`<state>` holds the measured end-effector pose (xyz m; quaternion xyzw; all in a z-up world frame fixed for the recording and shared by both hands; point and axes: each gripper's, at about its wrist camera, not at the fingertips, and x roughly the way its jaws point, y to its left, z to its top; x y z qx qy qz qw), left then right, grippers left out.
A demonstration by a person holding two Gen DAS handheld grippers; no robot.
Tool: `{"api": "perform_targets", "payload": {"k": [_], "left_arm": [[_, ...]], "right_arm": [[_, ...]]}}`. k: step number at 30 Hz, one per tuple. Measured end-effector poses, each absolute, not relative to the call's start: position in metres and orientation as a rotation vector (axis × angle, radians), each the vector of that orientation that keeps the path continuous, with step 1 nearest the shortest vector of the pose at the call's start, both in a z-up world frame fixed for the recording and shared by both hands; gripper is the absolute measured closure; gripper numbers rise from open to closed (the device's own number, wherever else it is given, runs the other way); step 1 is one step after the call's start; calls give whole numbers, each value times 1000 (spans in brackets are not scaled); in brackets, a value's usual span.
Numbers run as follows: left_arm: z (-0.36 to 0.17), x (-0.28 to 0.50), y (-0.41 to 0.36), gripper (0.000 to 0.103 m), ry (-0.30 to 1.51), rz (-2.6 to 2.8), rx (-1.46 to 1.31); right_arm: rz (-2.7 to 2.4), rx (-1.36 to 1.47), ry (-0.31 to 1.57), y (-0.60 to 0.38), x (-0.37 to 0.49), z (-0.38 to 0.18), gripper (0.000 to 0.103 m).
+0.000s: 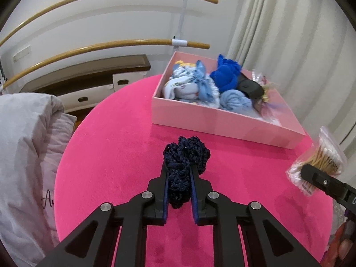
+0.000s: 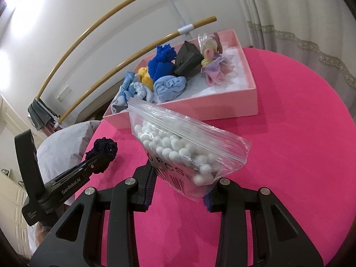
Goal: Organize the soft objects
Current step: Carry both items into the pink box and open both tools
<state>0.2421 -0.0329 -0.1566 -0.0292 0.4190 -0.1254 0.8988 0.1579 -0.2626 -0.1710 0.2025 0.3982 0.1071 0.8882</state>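
A dark navy knitted piece (image 1: 184, 169) hangs above the pink table, and my left gripper (image 1: 179, 171) is shut on it; it shows again (image 2: 102, 155) at the left of the right wrist view. My right gripper (image 2: 178, 178) is shut on a clear zip bag of cotton swabs (image 2: 187, 146), held off the table; the same bag (image 1: 318, 160) sits at the right edge of the left wrist view. Beyond both stands a pink box (image 1: 222, 122) (image 2: 200, 106) with several soft pieces inside: blue cloths, a light blue roll, a black pouch and pastel scrunchies.
The round pink table (image 1: 111, 144) (image 2: 300, 144) carries the box at its far side. A grey quilted cover (image 1: 24, 144) lies off the table's left. Wooden rails (image 1: 111, 44), a dark bench and a curtain (image 1: 289, 44) stand behind.
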Motion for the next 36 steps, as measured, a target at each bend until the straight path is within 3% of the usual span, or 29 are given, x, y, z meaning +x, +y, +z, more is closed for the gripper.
{"api": "perform_targets", "payload": {"k": [13,21,36], "left_arm": [[-89,211,-54,90,765,-318,-43],[-43,225,-66,90,711,-331,-21],[8,265,-98,90,671,-343,16]], "right_arm": [[267,363,752,-274,151,-121,71],[273,289,677,-277,186,-69,71],[280,248,729,-273,258,-40,70]]}}
